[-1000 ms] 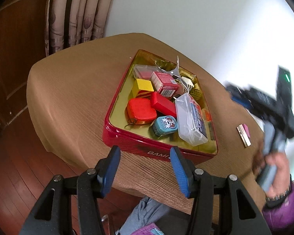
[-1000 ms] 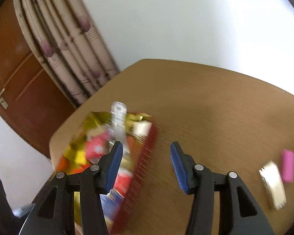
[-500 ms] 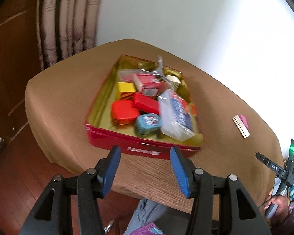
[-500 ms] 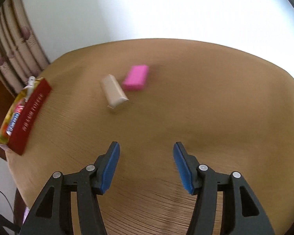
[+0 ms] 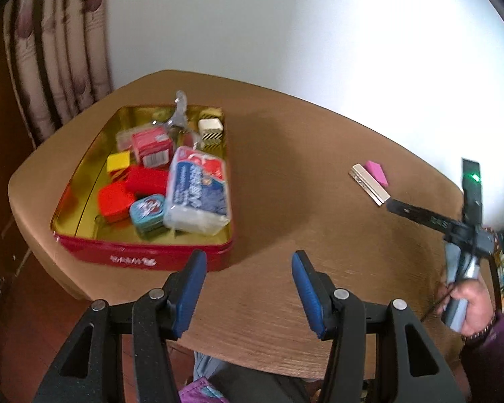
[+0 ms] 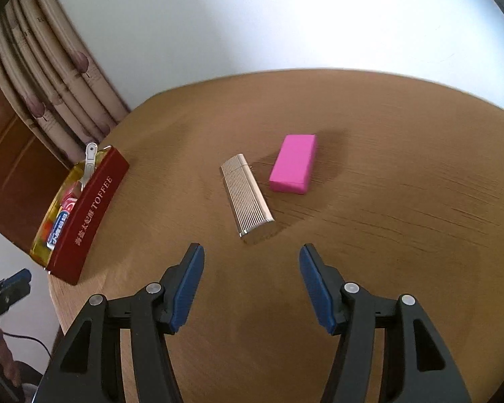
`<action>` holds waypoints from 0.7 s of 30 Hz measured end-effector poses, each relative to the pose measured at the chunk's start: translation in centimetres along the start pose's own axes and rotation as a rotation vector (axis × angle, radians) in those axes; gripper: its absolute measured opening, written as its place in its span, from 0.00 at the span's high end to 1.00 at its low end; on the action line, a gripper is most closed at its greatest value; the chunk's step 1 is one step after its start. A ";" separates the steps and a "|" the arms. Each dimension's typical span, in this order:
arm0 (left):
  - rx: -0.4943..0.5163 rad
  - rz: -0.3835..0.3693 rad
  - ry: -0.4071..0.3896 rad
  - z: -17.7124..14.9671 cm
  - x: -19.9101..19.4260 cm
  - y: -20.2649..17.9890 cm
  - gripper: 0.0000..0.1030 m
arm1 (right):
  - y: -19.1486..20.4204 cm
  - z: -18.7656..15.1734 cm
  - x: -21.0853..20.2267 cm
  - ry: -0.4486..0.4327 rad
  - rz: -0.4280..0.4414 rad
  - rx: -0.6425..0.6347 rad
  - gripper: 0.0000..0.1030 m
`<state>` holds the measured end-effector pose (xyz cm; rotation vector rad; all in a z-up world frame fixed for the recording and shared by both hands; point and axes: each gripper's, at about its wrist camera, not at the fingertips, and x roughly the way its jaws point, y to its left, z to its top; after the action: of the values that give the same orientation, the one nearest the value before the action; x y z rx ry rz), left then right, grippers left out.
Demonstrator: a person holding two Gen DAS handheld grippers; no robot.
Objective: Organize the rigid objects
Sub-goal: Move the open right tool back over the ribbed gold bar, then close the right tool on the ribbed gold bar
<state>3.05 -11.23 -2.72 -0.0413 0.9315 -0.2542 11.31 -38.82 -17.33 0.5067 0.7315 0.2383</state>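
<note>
A red toffee tin point(image 5: 137, 258) on the round brown table point(image 5: 302, 154) holds several small boxes, among them a clear plastic case point(image 5: 198, 194), a teal tin point(image 5: 148, 208) and a yellow cube point(image 5: 118, 160). My left gripper point(image 5: 248, 258) hovers open and empty over the table's near edge, just right of the tin. A ribbed silver lighter point(image 6: 247, 198) and a pink block point(image 6: 294, 163) lie side by side. My right gripper point(image 6: 252, 250) stands open just short of the lighter, nothing between its blue pads. The tin point(image 6: 90, 215) sits far left there.
A striped curtain point(image 5: 57, 67) and dark wooden panelling stand behind the table's left side, with a white wall behind the rest. A hand point(image 5: 467, 299) holds the right gripper's handle at the table's right edge. A person's lap shows below the near edge.
The right gripper swung away from the tin and sank toward the lighter and pink block, its jaws slightly wider. The left gripper slid right, so the tin now lies to its left.
</note>
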 end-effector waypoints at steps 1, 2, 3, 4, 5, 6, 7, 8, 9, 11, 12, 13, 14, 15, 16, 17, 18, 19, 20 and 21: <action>0.004 -0.002 -0.002 0.2 0.0 -0.3 0.48 | 0.1 0.4 0.4 0.004 0.010 -0.001 0.45; 0.004 -0.005 -0.002 0.5 0.1 -0.5 0.48 | 0.3 0.6 0.8 0.009 0.013 -0.009 0.46; 0.004 -0.008 0.001 0.6 0.3 -0.6 0.48 | 0.4 0.9 1.1 0.013 0.011 -0.023 0.46; 0.003 -0.011 0.006 0.9 0.5 -0.7 0.48 | 0.7 1.0 1.3 0.013 0.008 -0.031 0.46; 0.002 -0.013 0.009 1.0 0.7 -0.7 0.48 | 0.8 1.2 1.6 0.018 0.007 -0.040 0.46; 0.000 -0.015 0.012 1.1 1.0 -0.8 0.48 | 0.9 1.6 2.1 0.032 0.009 -0.048 0.46; 0.000 -0.019 0.017 1.1 1.3 -0.9 0.48 | 0.9 1.8 2.5 0.042 0.008 -0.055 0.46; 0.002 -0.022 0.025 1.2 1.6 -1.0 0.48 | 0.9 2.0 2.8 0.047 0.006 -0.062 0.46; 0.004 -0.023 0.034 1.3 1.9 -1.1 0.48 | 1.2 2.3 3.3 0.055 -0.005 -0.077 0.48; 0.004 -0.027 0.044 1.3 2.4 -1.2 0.48 | 1.2 2.9 3.9 0.068 -0.006 -0.091 0.50; 0.004 -0.029 0.045 1.3 2.6 -1.2 0.48 | 1.5 3.2 4.3 0.076 -0.004 -0.097 0.52; 0.006 -0.030 0.047 1.4 2.8 -1.3 0.48 | 1.6 3.3 4.4 0.084 -0.012 -0.109 0.54; 0.011 -0.028 0.051 1.4 2.9 -1.3 0.48 | 2.0 3.4 4.8 0.098 -0.034 -0.128 0.58; 0.013 -0.028 0.052 1.4 3.0 -1.4 0.48 | 2.2 3.4 4.9 0.105 -0.056 -0.145 0.60; 0.016 -0.029 0.052 1.5 3.1 -1.4 0.48 | 2.3 3.5 5.0 0.115 -0.067 -0.153 0.63; 0.019 -0.032 0.050 1.6 3.2 -1.5 0.48 | 2.3 3.6 5.0 0.125 -0.076 -0.160 0.71; 0.022 -0.035 0.052 1.7 3.3 -1.5 0.48 | 2.3 3.5 4.9 0.136 -0.084 -0.162 0.72; 0.027 -0.038 0.057 1.8 3.5 -1.7 0.48 | 2.2 3.4 4.7 0.139 -0.082 -0.158 0.72; 0.028 -0.041 0.061 2.0 3.6 -1.8 0.48 | 2.0 3.1 4.4 0.139 -0.085 -0.154 0.72; 0.028 -0.045 0.062 2.1 3.8 -1.9 0.48 | 1.8 2.5 3.8 0.130 -0.095 -0.154 0.72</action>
<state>6.53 -14.09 -4.13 -0.0286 0.9894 -0.3113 15.78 -36.74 -16.99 0.3112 0.8548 0.2379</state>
